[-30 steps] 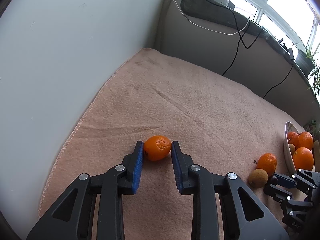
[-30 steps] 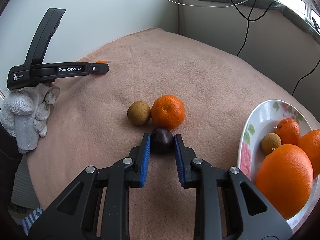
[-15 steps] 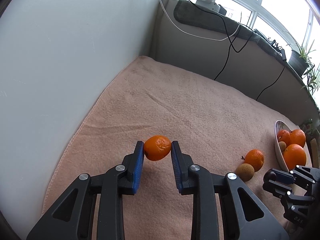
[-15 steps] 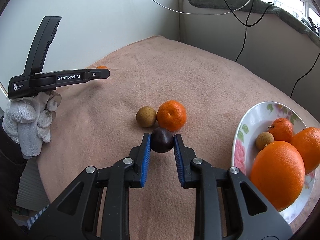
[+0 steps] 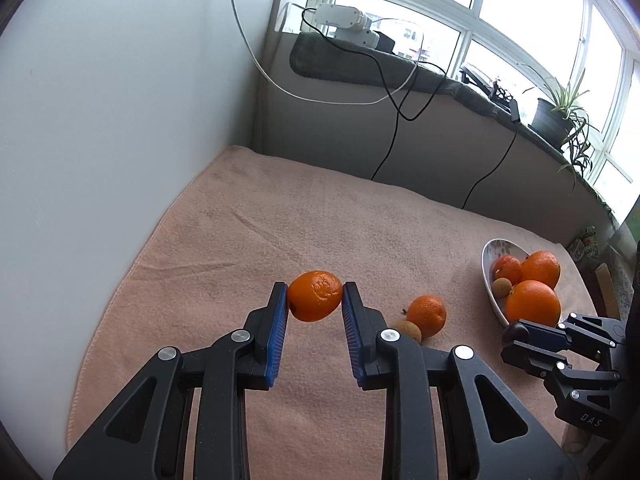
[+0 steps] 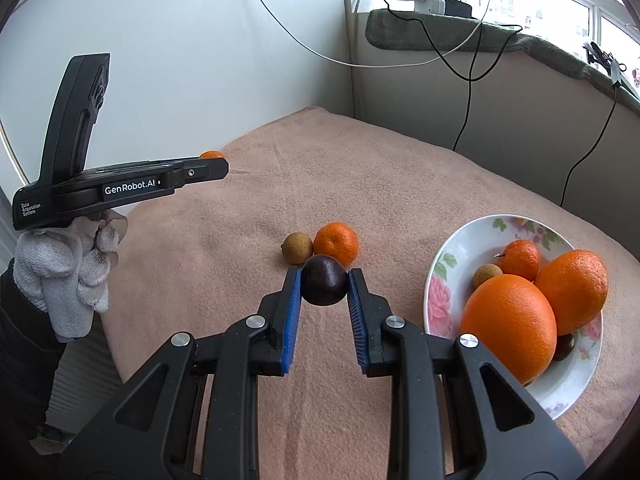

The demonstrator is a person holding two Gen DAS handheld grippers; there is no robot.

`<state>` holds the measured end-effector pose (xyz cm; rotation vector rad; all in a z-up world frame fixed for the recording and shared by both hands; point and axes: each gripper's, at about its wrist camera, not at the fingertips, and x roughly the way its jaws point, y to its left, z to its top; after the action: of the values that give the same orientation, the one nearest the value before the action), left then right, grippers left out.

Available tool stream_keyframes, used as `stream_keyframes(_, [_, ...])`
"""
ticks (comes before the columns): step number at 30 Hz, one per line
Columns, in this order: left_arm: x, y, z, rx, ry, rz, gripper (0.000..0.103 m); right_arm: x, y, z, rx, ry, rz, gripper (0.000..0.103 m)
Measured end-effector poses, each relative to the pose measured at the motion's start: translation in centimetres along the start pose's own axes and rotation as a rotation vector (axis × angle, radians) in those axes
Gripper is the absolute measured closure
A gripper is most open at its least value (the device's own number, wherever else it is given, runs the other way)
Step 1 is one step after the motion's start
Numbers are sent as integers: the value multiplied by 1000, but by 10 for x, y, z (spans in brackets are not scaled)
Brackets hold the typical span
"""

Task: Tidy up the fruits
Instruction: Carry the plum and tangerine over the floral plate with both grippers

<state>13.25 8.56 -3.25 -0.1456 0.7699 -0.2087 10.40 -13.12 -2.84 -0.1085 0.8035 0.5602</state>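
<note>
My left gripper (image 5: pixel 314 298) clamped on mandarin (image 5: pixel 315 295); right gripper (image 6: pixel 323 286) clamped on dark plum (image 6: pixel 323 285). Carry both level toward floral bowl (image 6: pixel 440 276), lower right; release low, one by one.

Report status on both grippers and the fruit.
Left gripper shut on tangerine. Right gripper shut on dark plum. Both clear of towel; path to plate open.

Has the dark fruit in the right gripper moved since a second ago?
Yes. The dark fruit, clamped in the right gripper, has lifted off the pink towel, away from the mandarin beside it.
</note>
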Motion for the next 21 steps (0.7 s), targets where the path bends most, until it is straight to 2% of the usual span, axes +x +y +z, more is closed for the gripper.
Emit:
stream_keyframes(9, [-7,-39,2,49,-14,-51,78,-33,-28,-9,59,-57,-27,79])
stream_keyframes(21, [4,-88,6,113,-2,-127,78,-71,-91,-28,186,-106,-106,79])
